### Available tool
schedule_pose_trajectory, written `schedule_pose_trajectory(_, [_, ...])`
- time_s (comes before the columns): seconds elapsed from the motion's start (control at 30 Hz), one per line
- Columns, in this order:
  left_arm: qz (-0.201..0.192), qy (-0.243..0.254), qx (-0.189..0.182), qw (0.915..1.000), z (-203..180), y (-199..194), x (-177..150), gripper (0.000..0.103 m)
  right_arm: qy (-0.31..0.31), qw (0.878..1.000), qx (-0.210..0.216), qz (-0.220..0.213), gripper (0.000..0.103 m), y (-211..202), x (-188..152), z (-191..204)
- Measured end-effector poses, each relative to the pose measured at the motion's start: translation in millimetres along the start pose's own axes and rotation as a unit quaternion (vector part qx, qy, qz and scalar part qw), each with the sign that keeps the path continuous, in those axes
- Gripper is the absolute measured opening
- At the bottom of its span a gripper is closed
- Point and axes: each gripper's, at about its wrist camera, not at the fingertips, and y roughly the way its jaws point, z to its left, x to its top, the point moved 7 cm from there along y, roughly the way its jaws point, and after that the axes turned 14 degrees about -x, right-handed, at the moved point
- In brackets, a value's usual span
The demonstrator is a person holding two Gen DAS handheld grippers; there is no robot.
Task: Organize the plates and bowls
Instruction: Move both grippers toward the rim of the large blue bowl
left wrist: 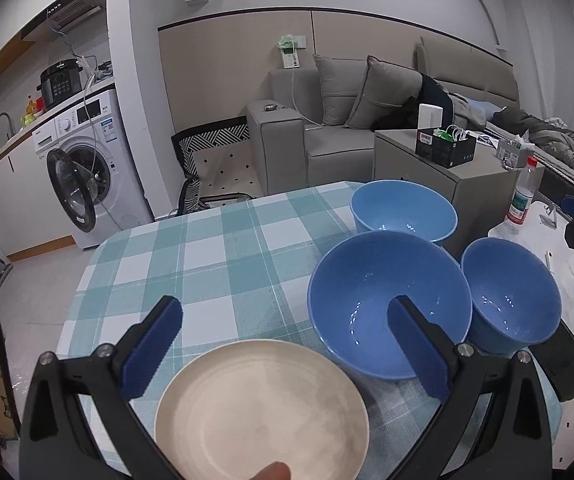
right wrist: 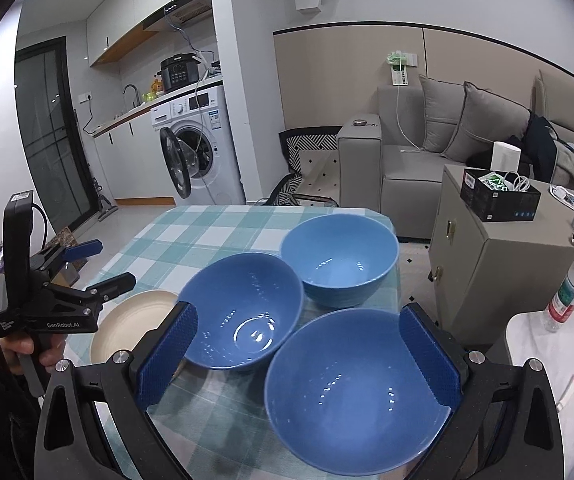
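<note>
Left wrist view: my left gripper (left wrist: 283, 344) wide open, empty, over round cream plate (left wrist: 261, 410). Three round blue bowls cluster right of that plate on checked tablecloth (left wrist: 191, 256). Right gripper (right wrist: 299, 356) wide open, straddling nearest blue bowl (right wrist: 357, 390).

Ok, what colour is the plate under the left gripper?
Cream, off-white. The plate shows best in the left wrist view, between the open fingers.

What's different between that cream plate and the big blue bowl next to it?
The cream plate is pale, shallow and matte; the big blue bowl is deep, glossy and shows light glints. The plate lies under the open left gripper, while the bowl stands to its right. Both are round, empty and upright on the checked tablecloth.
</note>
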Motion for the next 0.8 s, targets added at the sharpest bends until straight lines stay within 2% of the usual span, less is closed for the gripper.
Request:
schedule_pose_trajectory(0.33, [0.001, -0.015, -0.01, 0.9998, -4.8, 22.8, 28.1, 0.103, 0.005, 1.0, -0.015, 0.007, 0.102, 12.1, 7.1, -33.5])
schedule_pose_trajectory(0.67, [0.012, -0.004, -0.018, 0.9998, -14.7, 51.4, 52.0, 0.103, 0.03, 0.999, -0.037, 0.018, 0.102, 28.1, 13.6, -75.3])
schedule_pose_trajectory(0.8, [0.018, -0.005, -0.023, 0.9996, -18.3, 64.4, 58.8, 0.103, 0.031, 0.998, -0.04, 0.027, 0.102, 37.8, 16.5, -80.0])
